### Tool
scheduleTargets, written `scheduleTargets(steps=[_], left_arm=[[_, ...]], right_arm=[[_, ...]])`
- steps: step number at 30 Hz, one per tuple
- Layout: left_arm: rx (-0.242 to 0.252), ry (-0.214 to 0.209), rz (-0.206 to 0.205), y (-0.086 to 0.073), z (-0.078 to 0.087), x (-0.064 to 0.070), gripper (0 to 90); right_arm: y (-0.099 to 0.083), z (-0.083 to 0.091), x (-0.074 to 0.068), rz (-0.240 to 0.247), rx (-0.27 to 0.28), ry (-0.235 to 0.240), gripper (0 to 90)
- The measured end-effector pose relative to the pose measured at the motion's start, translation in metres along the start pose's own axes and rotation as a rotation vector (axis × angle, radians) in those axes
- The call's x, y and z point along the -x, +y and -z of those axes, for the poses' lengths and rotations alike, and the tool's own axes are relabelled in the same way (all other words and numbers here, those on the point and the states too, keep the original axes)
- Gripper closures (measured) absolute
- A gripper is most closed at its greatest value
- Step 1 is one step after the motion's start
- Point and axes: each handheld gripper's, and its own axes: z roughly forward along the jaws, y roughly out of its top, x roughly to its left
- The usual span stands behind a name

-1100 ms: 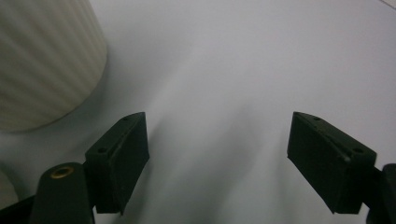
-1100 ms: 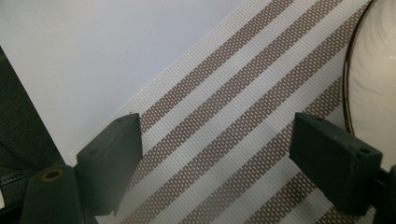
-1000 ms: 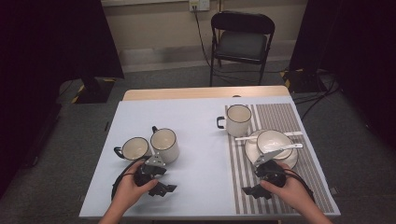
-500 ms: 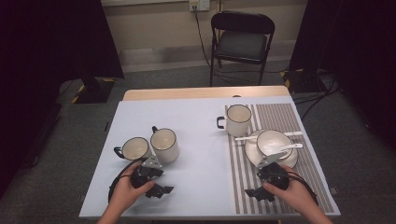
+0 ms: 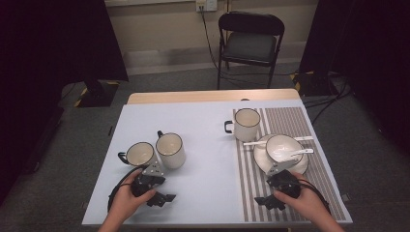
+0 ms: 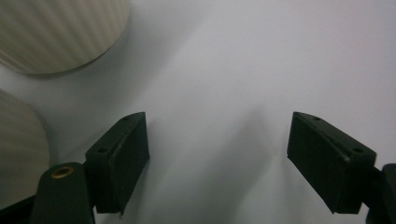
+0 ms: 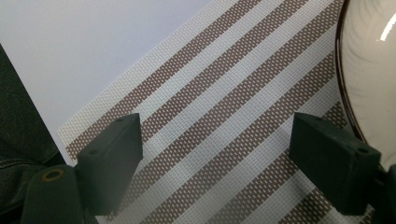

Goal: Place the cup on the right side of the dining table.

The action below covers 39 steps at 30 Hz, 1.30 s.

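My left gripper (image 5: pixel 162 198) rests low over the pale table cover (image 5: pixel 208 159) near the front edge. It is just in front of two cream mugs (image 5: pixel 140 153) (image 5: pixel 170 150). In the left gripper view its jaws (image 6: pixel 217 158) stand wide open over bare cover, with the ribbed mug walls (image 6: pixel 60 32) (image 6: pixel 18 149) at the left. My right gripper (image 5: pixel 265 202) sits on the striped placemat (image 5: pixel 295 121), in front of a plate (image 5: pixel 261 162) bearing a bowl (image 5: pixel 283 147). It is open (image 7: pixel 217 158) with nothing between the jaws, and the plate rim (image 7: pixel 369 60) lies at the right.
A third mug (image 5: pixel 246 124) stands at the placemat's far left corner. Two spoons (image 5: pixel 302 152) (image 5: pixel 254 143) lie on the plate and bowl. A folding chair (image 5: pixel 249 43) stands beyond the table. The table's near edge (image 7: pixel 46 135) runs close beside the right gripper.
Both hands have shifted only slightly near the front edge. Nothing was taken hold of or let go.
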Motion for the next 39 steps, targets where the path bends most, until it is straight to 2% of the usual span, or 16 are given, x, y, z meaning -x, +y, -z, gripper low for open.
scheduleTargets(steps=[3, 4, 6, 13, 17, 19, 20, 24, 26, 30, 36, 37, 39], left_arm=[[0.004, 0.003, -0.009, -0.002, 0.001, -0.001, 20.3], [0.002, 0.005, -0.038, -0.003, 0.001, 0.000, 20.3], [0.008, 0.005, -0.051, -0.005, 0.000, 0.000, 19.9], [0.029, -0.001, -0.083, -0.009, 0.000, 0.001, 16.5], [0.067, -0.009, -0.095, -0.014, -0.001, 0.001, 15.9], [0.073, -0.005, -0.101, -0.015, -0.001, 0.001, 15.9], [0.077, -0.006, -0.120, -0.016, -0.001, 0.001, 15.5], [0.081, -0.007, -0.127, -0.018, -0.001, 0.001, 15.2], [0.087, -0.006, -0.136, -0.019, -0.001, 0.002, 15.0], [0.107, 0.005, -0.165, -0.023, -0.002, 0.003, 14.8], [0.133, 0.005, -0.168, -0.026, -0.002, 0.003, 14.5], [0.137, 0.008, -0.165, -0.027, -0.002, 0.003, 14.4], [0.159, 0.001, -0.164, -0.029, -0.003, 0.002, 14.3]], right_arm=[[-0.001, -0.001, 0.000, 0.007, 0.001, 0.000, 16.6], [-0.003, -0.002, 0.000, 0.017, -0.001, -0.004, 16.8], [-0.005, -0.004, 0.000, 0.023, -0.005, -0.010, 17.0], [-0.009, -0.004, 0.003, 0.054, 0.007, -0.025, 17.8], [-0.014, -0.003, 0.004, 0.048, 0.030, -0.022, 18.1], [-0.015, -0.003, 0.004, 0.051, 0.034, -0.022, 17.9], [-0.017, -0.003, 0.005, 0.056, 0.046, -0.021, 17.6], [-0.018, -0.003, 0.005, 0.057, 0.051, -0.021, 17.6], [-0.020, -0.003, 0.004, 0.083, 0.060, -0.026, 17.5], [-0.023, -0.004, 0.003, 0.095, 0.083, -0.030, 17.4], [-0.027, -0.004, 0.004, 0.111, 0.104, -0.025, 17.1], [-0.029, -0.004, 0.004, 0.137, 0.112, -0.025, 17.1], [-0.031, -0.004, 0.004, 0.152, 0.125, -0.028, 16.9]])
